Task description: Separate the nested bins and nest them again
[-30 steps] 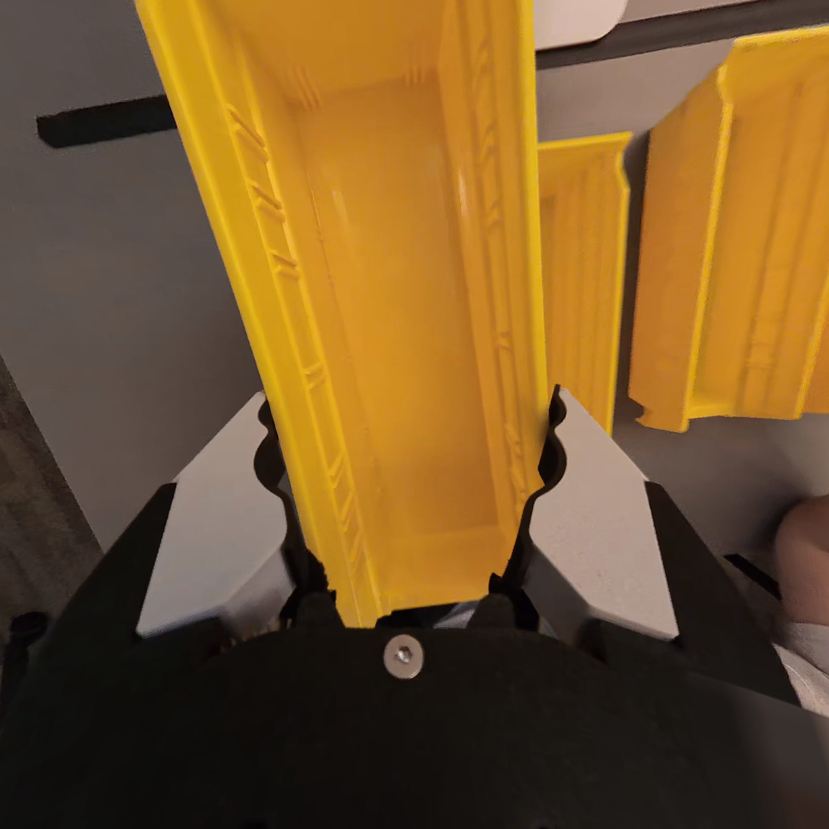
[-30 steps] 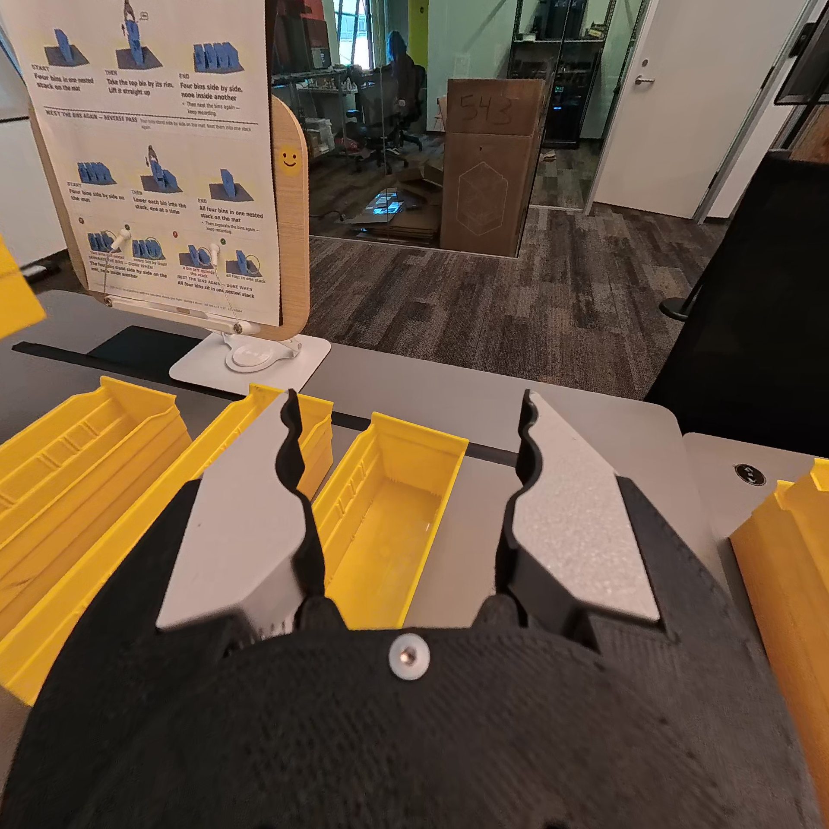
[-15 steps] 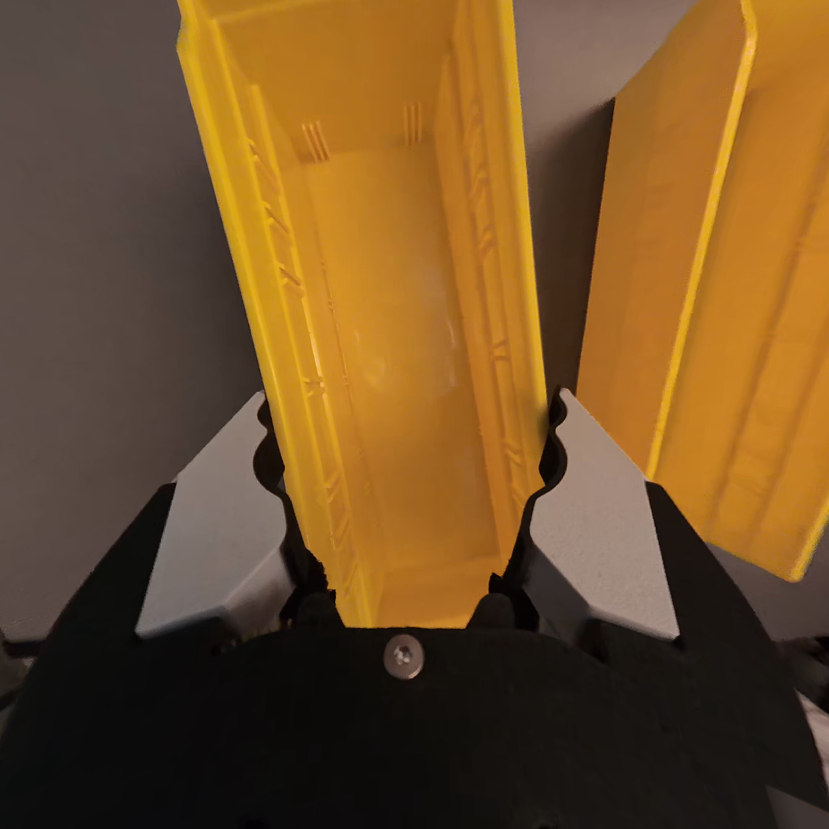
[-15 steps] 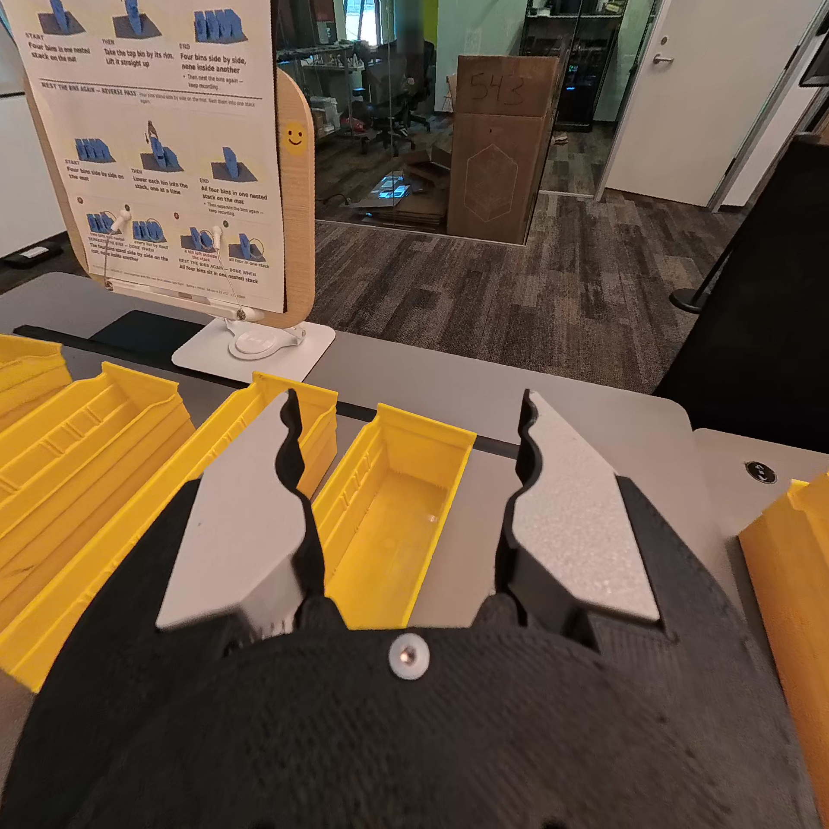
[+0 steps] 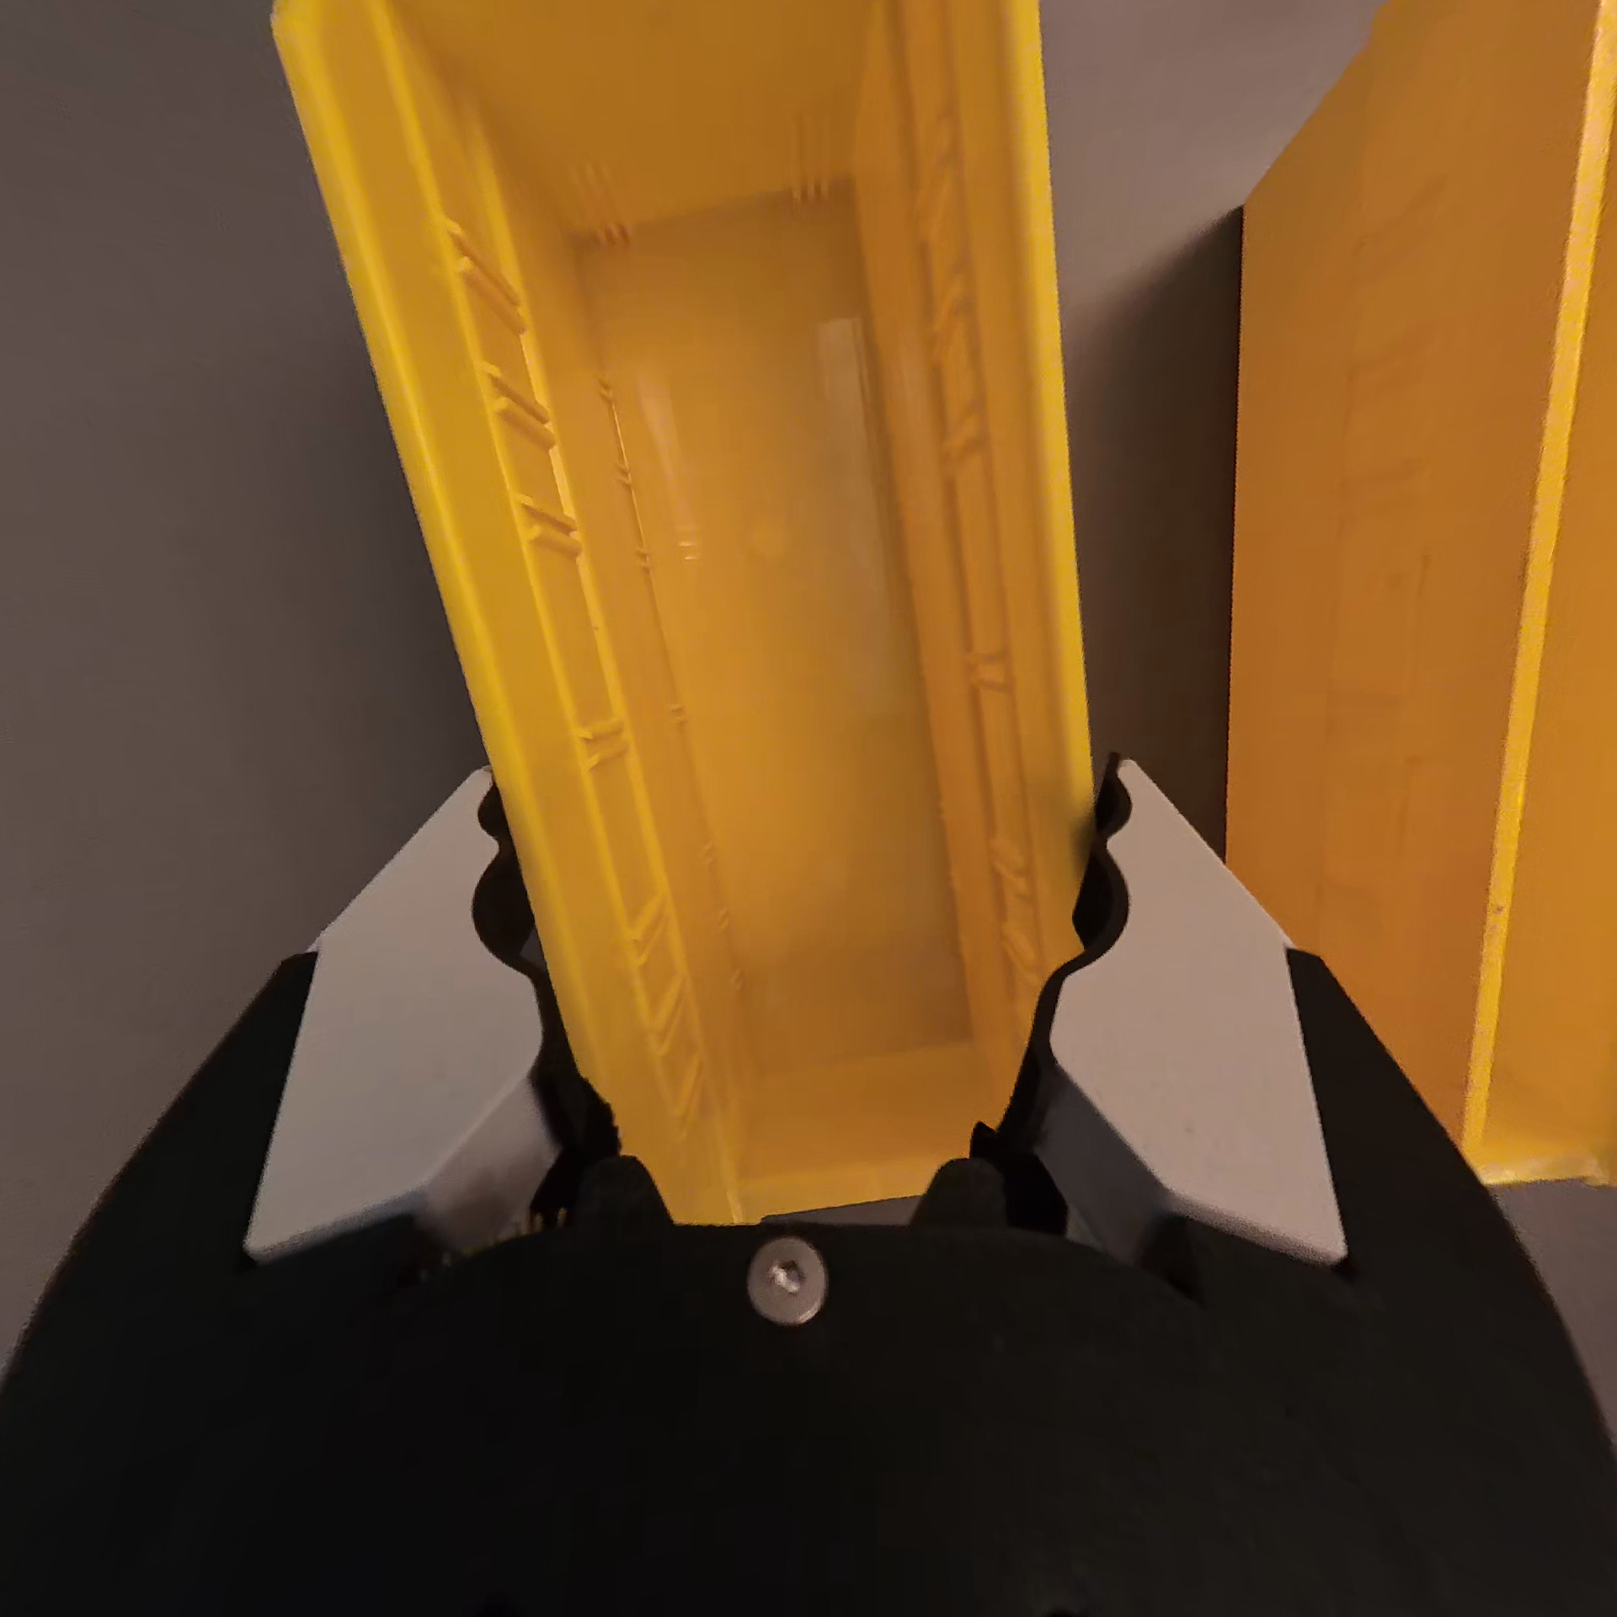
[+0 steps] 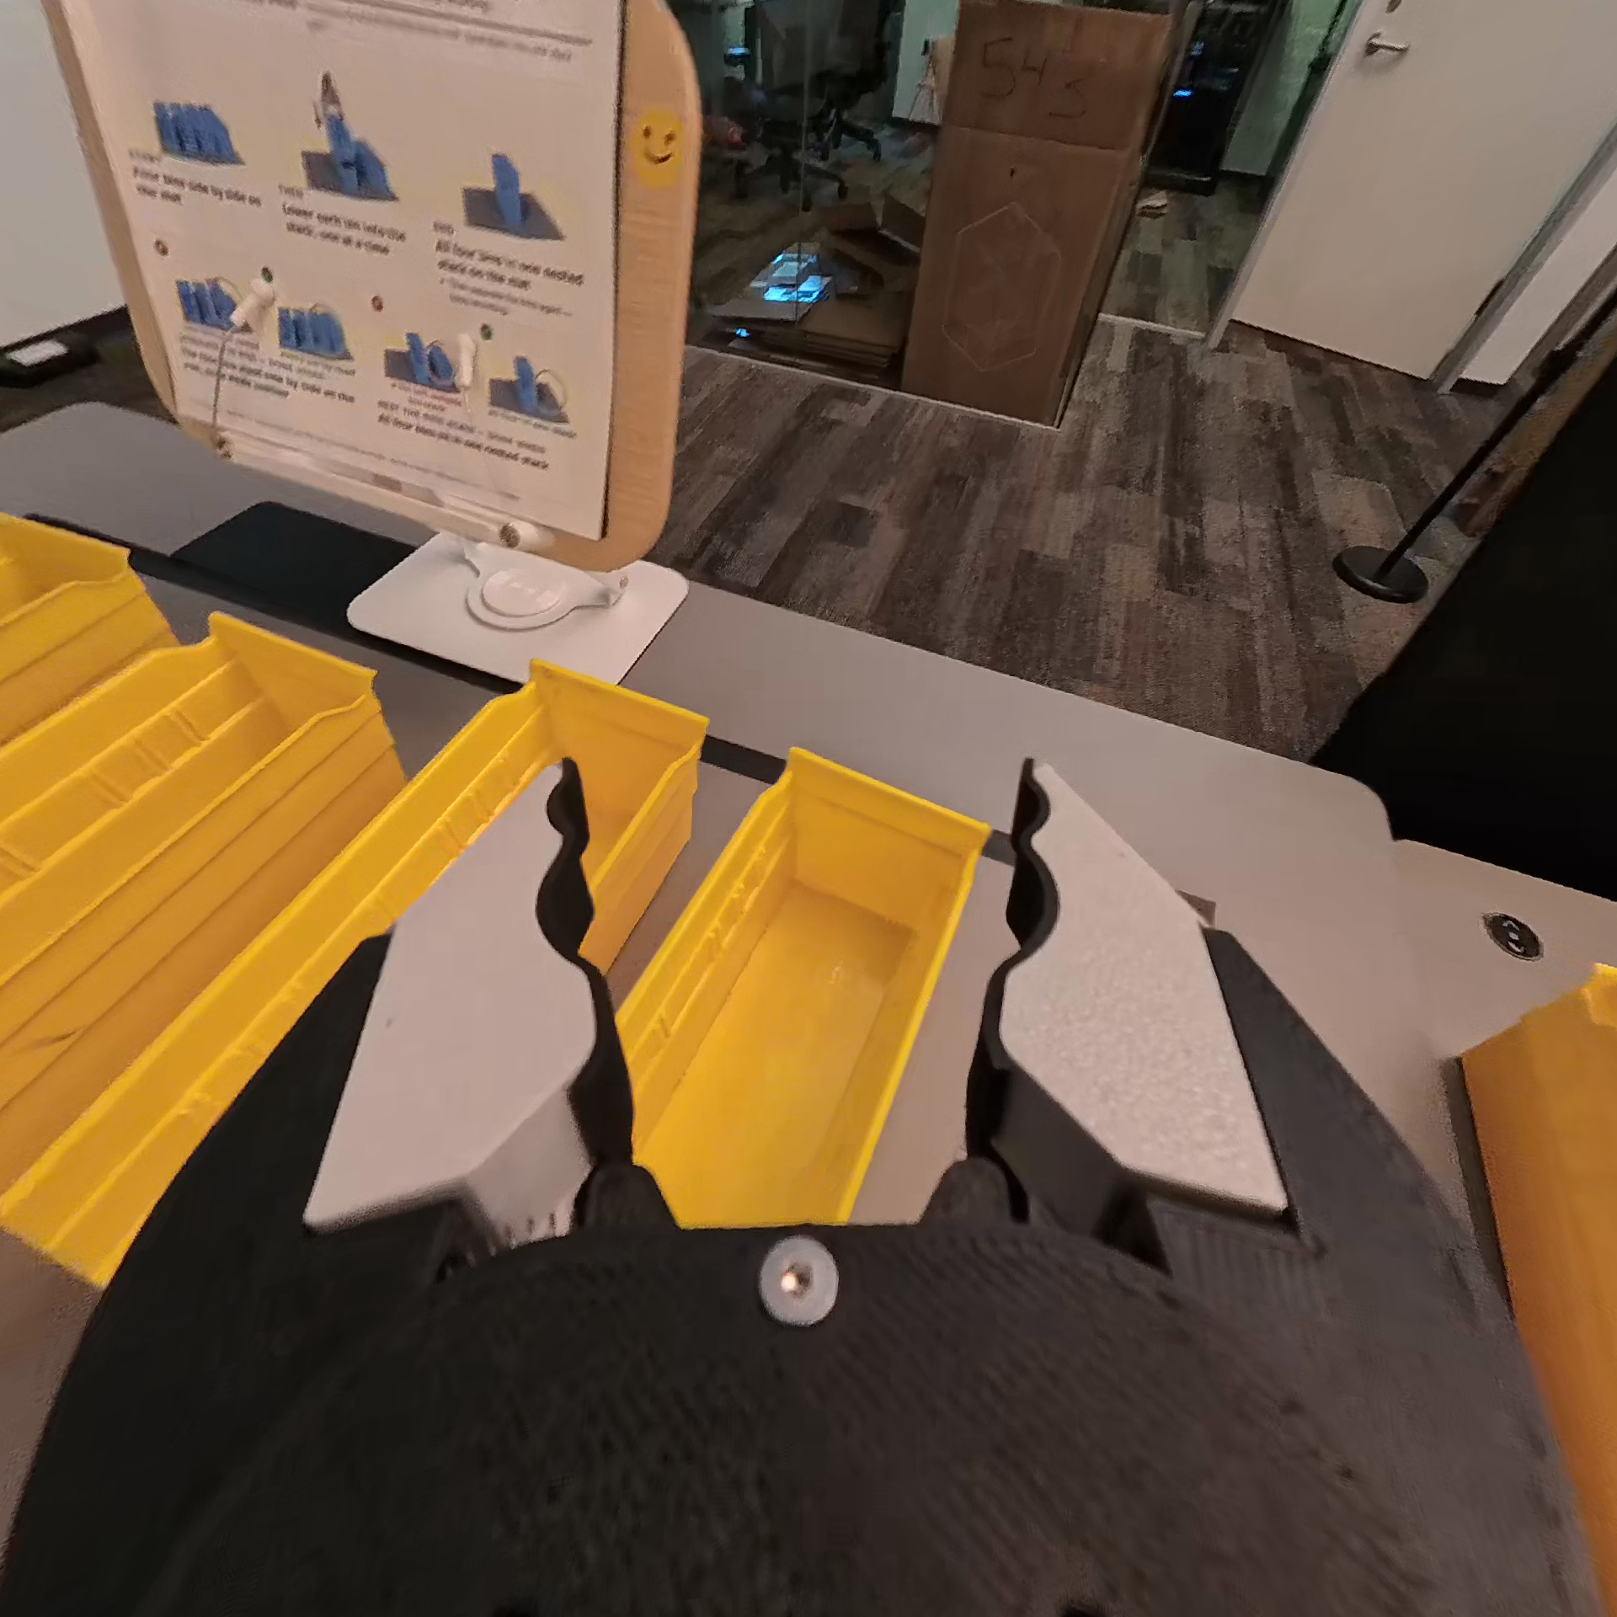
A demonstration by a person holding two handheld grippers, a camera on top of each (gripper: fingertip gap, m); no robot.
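Grey tabletop (image 6: pixel 875 700) carries yellow bins (image 6: pixel 814 980) in a row, in front of a white stand (image 6: pixel 516 604) with an instruction sheet (image 6: pixel 367 219). Over the bin nearest the stand, the right gripper (image 6: pixel 796 840) hangs wide and grips nothing. The left gripper (image 5: pixel 792 822) stands wide around a long yellow bin (image 5: pixel 744 569); whether its pads press on the bin cannot be told.

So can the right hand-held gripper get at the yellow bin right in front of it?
Probably yes. The right hand-held gripper is open with nothing in it, and that yellow bin sits on the grey table straight ahead between its fingers. The neighbouring bin on the left stands apart, leaving a gap.
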